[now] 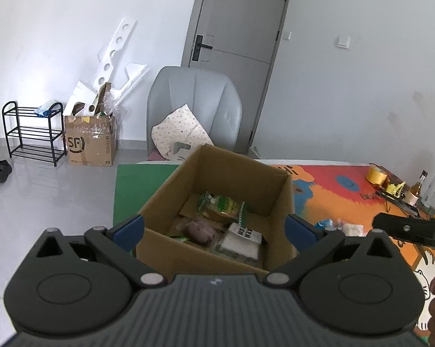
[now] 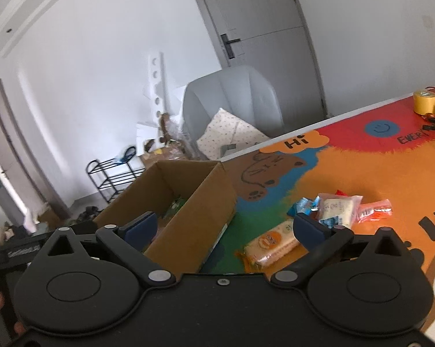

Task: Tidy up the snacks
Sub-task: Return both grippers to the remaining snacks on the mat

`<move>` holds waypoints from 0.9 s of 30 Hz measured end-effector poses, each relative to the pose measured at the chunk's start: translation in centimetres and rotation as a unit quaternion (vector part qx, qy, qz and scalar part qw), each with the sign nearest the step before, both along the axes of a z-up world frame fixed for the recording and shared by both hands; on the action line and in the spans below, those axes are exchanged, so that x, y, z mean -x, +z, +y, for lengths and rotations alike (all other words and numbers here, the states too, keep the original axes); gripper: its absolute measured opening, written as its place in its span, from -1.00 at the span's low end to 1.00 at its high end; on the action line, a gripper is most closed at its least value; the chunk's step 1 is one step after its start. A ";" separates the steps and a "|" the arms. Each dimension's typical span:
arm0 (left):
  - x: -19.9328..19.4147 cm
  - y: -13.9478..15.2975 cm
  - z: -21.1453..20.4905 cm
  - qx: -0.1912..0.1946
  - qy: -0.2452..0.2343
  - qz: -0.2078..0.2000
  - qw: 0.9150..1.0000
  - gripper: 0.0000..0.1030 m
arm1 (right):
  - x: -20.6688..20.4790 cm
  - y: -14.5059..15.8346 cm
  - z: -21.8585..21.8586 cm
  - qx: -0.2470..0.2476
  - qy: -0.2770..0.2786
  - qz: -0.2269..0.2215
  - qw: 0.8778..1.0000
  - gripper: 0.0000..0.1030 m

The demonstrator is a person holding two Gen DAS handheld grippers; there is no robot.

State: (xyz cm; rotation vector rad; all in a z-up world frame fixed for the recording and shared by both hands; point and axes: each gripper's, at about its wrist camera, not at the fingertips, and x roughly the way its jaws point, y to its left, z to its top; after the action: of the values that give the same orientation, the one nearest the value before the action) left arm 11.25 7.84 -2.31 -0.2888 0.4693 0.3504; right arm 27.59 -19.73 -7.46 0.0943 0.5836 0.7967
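Observation:
An open cardboard box stands on the colourful table mat; it also shows in the right wrist view. Inside lie a green snack packet, a purple snack and a white packet. My left gripper is open and empty, above the box's near wall. My right gripper is open and empty, over the box's right wall. To its right on the mat lie an orange biscuit pack, a white pouch, blue wrapped snacks and a red packet.
A grey chair with a dotted cushion stands behind the table. Yellow tape rolls, a bottle and small tools sit at the mat's far right. A shoe rack and an SF carton stand on the floor at left.

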 end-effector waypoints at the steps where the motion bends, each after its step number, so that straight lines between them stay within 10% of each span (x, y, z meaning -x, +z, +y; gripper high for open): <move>1: 0.0 0.0 -0.3 -0.001 -0.002 0.001 1.000 1.00 | 0.0 0.1 -0.6 -0.003 0.002 0.004 1.000 0.99; 27: -3.8 -1.0 -10.5 -0.004 -0.148 0.004 0.989 0.99 | -0.1 -1.9 -11.7 0.001 -0.092 -0.007 0.996 0.99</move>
State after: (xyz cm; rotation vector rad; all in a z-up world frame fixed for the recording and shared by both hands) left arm 15.10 -2.63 -3.28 -0.2059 0.5102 0.0645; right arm 27.69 -31.44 -9.38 0.1392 0.5534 0.6181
